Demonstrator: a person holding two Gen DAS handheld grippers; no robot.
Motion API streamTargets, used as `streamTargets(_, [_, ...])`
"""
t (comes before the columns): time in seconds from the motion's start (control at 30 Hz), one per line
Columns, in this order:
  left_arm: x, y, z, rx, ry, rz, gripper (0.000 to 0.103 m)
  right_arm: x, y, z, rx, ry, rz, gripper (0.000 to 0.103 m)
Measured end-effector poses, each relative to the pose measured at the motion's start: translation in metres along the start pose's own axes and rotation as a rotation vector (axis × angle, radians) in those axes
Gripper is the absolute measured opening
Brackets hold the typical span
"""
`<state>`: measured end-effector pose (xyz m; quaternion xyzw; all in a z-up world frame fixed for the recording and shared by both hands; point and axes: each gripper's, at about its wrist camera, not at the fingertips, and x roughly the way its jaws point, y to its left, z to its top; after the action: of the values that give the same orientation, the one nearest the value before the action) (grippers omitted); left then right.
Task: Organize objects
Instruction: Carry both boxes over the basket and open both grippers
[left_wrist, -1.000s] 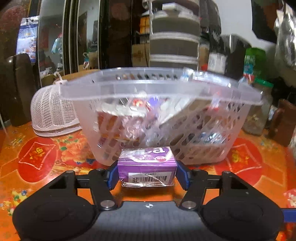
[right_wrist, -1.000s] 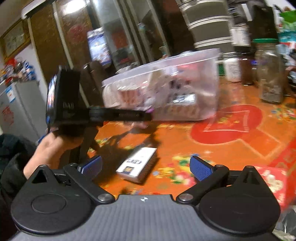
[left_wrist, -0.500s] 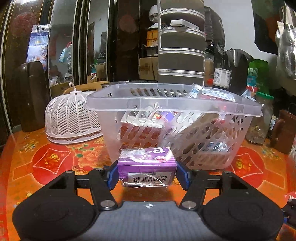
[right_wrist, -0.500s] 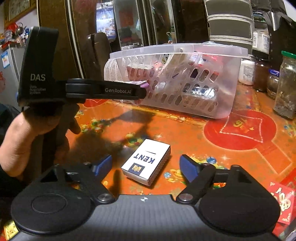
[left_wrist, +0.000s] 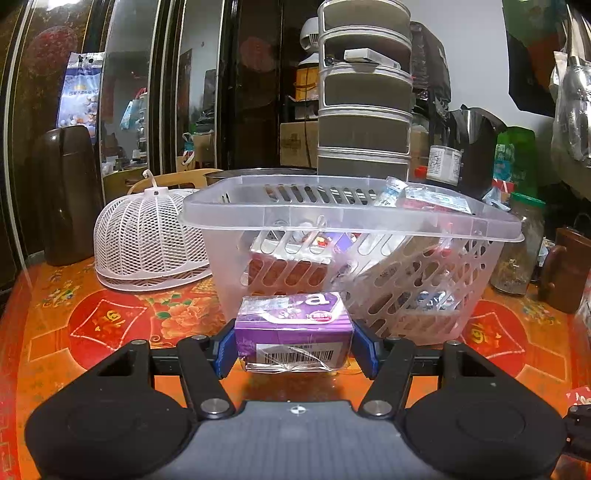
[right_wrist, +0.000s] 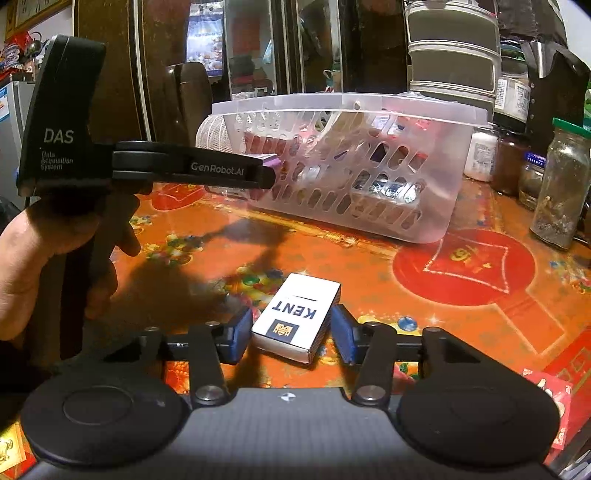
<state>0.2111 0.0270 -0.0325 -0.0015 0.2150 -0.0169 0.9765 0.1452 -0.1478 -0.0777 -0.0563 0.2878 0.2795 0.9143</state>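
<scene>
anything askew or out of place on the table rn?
The KENT pack lies flat and skewed on the tablecloth, outside the basket, between the right tongs, which are not closed on it. A flat pack leans out over the basket's rim. Nothing looks spilled or broken.

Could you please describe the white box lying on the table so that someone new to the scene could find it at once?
Start at the clear plastic basket on the orange patterned table. In front of it, nearer the camera, a small flat white box lies between the open fingers of the right gripper. It alone reads KENT in dark letters; the left gripper holds a purple box.
</scene>
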Motion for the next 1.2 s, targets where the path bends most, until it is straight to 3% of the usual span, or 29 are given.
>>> streamTargets(0.2, [-0.003,-0.001,-0.001,0.008,-0.018,-0.012,0.065,-0.005,-0.009,-0.002,0.049,-0.039,0.047,0.048])
streamTargets(0.37, [-0.039,-0.001,0.011,-0.027,-0.100,-0.116,0.065,-0.036,-0.022,0.001,0.088,-0.148,0.099,0.048])
streamTargets(0.43, [-0.061,0.000,0.027,-0.033,-0.165,-0.129,0.065,-0.059,-0.031,0.024,0.087,-0.223,0.110,0.048])
streamTargets(0.57, [-0.074,0.010,0.089,-0.094,-0.235,-0.167,0.065,-0.078,-0.040,0.108,-0.018,-0.320,0.080,0.048])
streamTargets(0.7, [-0.022,0.011,0.144,-0.106,-0.091,-0.173,0.065,-0.034,-0.055,0.185,-0.070,-0.233,0.042,0.048])
streamTargets(0.83, [0.032,0.017,0.141,-0.160,0.066,-0.118,0.065,0.018,-0.059,0.213,-0.101,-0.119,0.006,0.048])
streamTargets(0.9, [0.046,0.023,0.131,-0.184,0.099,-0.100,0.065,0.035,-0.061,0.215,-0.100,-0.097,0.017,0.050])
streamTargets(0.93, [0.054,0.028,0.126,-0.213,0.109,-0.100,0.066,0.041,-0.061,0.216,-0.102,-0.089,0.016,0.054])
streamTargets(0.97, [0.055,0.034,0.123,-0.240,0.110,-0.102,0.068,0.046,-0.061,0.217,-0.107,-0.080,0.012,0.066])
streamTargets(1.03, [0.054,0.042,0.119,-0.271,0.086,-0.107,0.085,0.041,-0.058,0.218,-0.123,-0.111,-0.009,0.078])
streamTargets(1.17, [0.019,0.047,0.121,-0.237,-0.010,-0.169,0.088,0.000,-0.076,0.209,-0.084,-0.210,-0.003,0.100])
streamTargets(1.2, [0.006,0.046,0.120,-0.221,-0.039,-0.185,0.093,-0.011,-0.080,0.204,-0.075,-0.225,-0.003,0.103])
